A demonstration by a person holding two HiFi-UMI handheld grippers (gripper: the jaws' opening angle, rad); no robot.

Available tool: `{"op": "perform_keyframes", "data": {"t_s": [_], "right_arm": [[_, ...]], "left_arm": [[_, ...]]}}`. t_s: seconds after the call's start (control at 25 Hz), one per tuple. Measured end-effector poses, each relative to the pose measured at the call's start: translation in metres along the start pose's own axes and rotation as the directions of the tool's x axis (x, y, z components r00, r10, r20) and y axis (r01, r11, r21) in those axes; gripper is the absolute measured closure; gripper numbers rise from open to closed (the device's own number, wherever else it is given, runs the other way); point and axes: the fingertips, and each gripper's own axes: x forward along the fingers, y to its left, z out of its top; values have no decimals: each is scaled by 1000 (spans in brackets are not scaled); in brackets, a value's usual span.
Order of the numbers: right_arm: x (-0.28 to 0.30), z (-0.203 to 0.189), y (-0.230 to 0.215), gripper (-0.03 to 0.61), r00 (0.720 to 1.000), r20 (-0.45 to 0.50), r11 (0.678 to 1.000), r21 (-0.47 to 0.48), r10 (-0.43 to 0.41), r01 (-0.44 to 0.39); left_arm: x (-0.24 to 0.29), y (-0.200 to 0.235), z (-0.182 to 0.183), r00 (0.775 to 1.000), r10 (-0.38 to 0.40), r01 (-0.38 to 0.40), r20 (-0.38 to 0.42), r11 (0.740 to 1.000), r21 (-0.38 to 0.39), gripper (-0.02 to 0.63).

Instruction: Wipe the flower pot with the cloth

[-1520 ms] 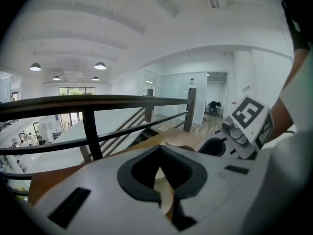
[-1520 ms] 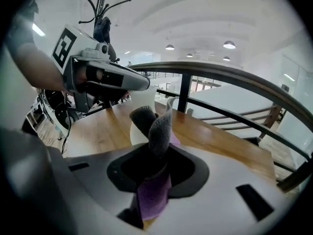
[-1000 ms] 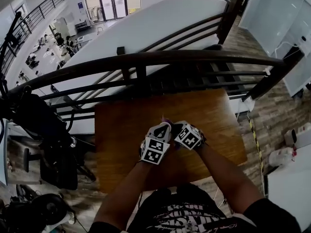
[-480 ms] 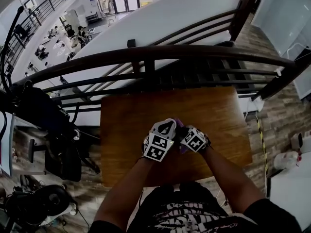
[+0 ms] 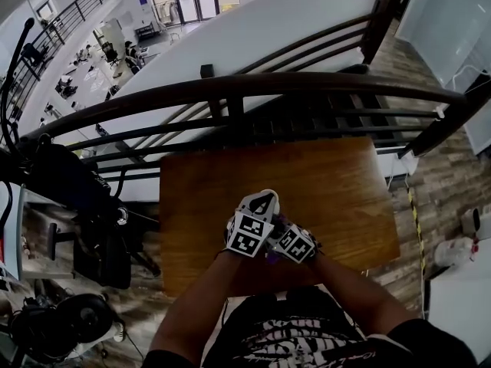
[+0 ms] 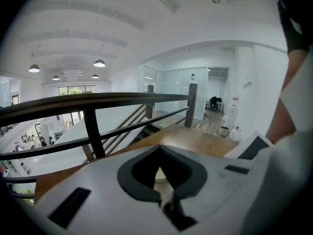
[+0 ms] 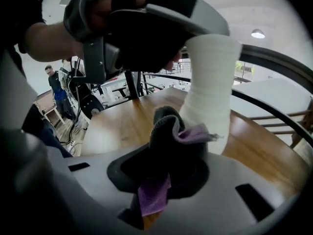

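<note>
Cloth [image 7: 155, 196], purple, clamped in right gripper [image 7: 166, 127] jaws, touching flower pot [image 7: 211, 84] low side | pot white, rim pinched by left gripper [image 6: 159, 174], jaws narrow | wooden table [image 5: 330, 179] beneath

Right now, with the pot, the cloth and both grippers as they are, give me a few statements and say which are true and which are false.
1. The right gripper is clamped on a purple cloth. True.
2. The flower pot is black. False: it is white.
3. The left gripper grips the flower pot at its top. True.
4. The flower pot lies on its side on the floor. False: it is upright over the wooden table.
5. The cloth is at the far end of the table from the pot. False: it is right at the pot's side.
</note>
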Motion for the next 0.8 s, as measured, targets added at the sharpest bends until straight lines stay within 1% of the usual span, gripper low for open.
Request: {"op": "perform_keyframes", "data": {"t_s": [0.12, 0.2, 0.36, 0.48, 0.56, 0.68, 0.8], "right_arm": [[8, 24, 5, 502, 999, 44, 999, -29, -16, 17], [14, 34, 6, 502, 997, 70, 999, -22, -35, 36], [24, 43, 6, 502, 989, 115, 996, 26, -91, 89], [32, 45, 5, 502, 984, 129, 991, 74, -123, 114], [39, 46, 6, 502, 982, 145, 990, 85, -120, 108], [43, 53, 10, 502, 983, 162, 994, 82, -84, 71], [37, 54, 12, 502, 984, 169, 995, 86, -56, 42]], "left_arm": [[-1, -2, -1, 1000, -3, 3, -10, 1000, -6, 615], [-1, -2, -1, 1000, -10, 9, -18, 1000, -12, 615], [0, -1, -2, 1000, -22, 21, -21, 1000, -19, 615], [1, -1, -3, 999, -25, 25, -19, 999, -26, 615], [1, -2, -4, 999, -36, 36, -24, 999, -20, 615], [1, -3, -3, 998, -52, 52, -23, 999, -12, 615], [2, -2, -4, 999, -47, 47, -19, 999, -17, 615]]}}
